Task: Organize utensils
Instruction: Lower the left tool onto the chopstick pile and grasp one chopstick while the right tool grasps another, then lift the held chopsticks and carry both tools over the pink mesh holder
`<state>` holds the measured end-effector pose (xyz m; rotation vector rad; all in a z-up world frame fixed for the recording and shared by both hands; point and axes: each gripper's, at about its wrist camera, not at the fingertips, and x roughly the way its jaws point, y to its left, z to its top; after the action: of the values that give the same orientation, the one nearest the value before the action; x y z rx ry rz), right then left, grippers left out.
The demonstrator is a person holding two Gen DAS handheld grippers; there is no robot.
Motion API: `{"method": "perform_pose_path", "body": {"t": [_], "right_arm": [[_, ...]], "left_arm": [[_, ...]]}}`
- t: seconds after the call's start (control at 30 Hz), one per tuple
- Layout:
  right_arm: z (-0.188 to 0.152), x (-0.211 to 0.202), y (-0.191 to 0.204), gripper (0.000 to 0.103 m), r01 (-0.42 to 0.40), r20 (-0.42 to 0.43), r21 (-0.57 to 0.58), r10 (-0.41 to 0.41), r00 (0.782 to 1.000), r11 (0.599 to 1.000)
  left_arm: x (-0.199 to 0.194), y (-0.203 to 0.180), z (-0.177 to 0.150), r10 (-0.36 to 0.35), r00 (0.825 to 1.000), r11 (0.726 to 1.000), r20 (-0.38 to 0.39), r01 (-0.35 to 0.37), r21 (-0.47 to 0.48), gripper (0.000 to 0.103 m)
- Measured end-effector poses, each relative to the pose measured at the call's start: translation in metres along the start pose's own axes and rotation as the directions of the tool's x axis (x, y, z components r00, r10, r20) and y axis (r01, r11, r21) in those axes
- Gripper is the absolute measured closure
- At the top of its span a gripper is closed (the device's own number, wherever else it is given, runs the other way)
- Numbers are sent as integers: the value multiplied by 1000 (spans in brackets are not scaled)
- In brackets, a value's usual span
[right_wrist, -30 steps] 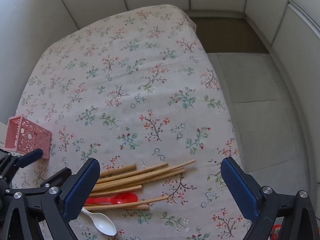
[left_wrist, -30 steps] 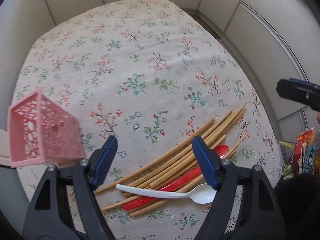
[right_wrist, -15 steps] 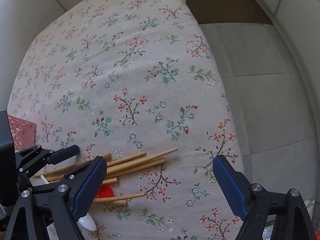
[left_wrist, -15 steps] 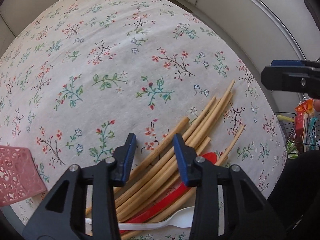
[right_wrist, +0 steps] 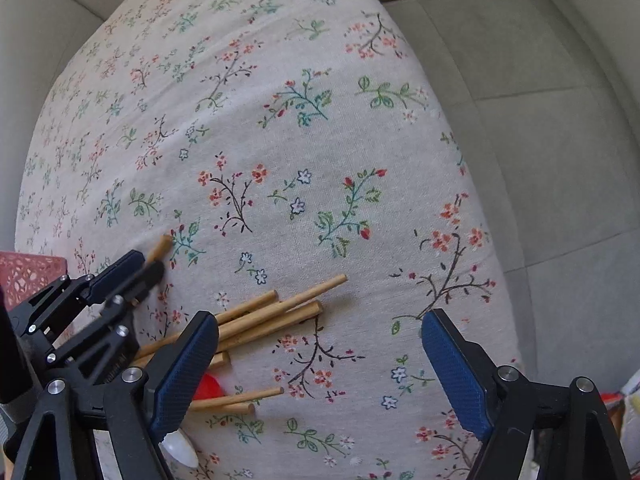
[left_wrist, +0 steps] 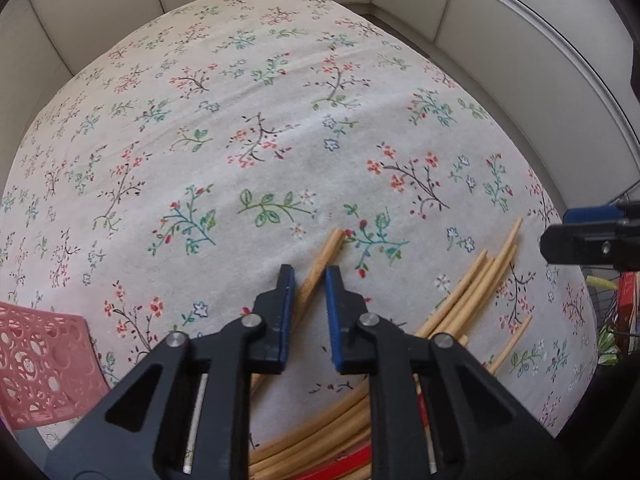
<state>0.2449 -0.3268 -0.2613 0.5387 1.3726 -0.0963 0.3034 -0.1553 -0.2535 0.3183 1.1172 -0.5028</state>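
Observation:
My left gripper (left_wrist: 309, 280) is shut on one wooden chopstick (left_wrist: 325, 252), whose tip sticks out ahead of the pads and is lifted away from the pile. It also shows in the right wrist view (right_wrist: 136, 272) with the chopstick tip (right_wrist: 162, 245). The other chopsticks (left_wrist: 472, 292) lie in a loose pile on the floral cloth, seen too in the right wrist view (right_wrist: 272, 314). A red spoon (right_wrist: 208, 386) and a white spoon (right_wrist: 180, 448) lie under the pile. My right gripper (right_wrist: 320, 376) is open and empty above the pile's right end.
A pink perforated basket (left_wrist: 36, 364) stands at the table's left edge, also in the right wrist view (right_wrist: 28, 276). The floral tablecloth (left_wrist: 280, 140) covers a rounded table. Grey cushioned seating (right_wrist: 540, 100) runs along the right. Colourful packets (left_wrist: 624, 308) sit off the right edge.
My left gripper has closed on one chopstick and drawn it left, away from the pile. My right gripper has moved lower and closer to the pile, still open.

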Motion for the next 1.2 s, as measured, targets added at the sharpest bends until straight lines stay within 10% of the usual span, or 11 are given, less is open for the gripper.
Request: {"method": "perform_pose_path", "body": {"t": [0.23,0.7,1.2], "right_arm": [[7,23,-7,41,-77,-39,131,83,996,988],[24,31,11,87,8,58,225,-21,998,974],[37,24,19,99,-92,143,225,61,988,970]], "left_arm": [[8,41,8,21,999,997,26,-18,-81,90],[-14,65,-8,51,997,977,54,-38,-209,93],[-91,72,-12,133,957,966,258,-67,-250,94]]}}
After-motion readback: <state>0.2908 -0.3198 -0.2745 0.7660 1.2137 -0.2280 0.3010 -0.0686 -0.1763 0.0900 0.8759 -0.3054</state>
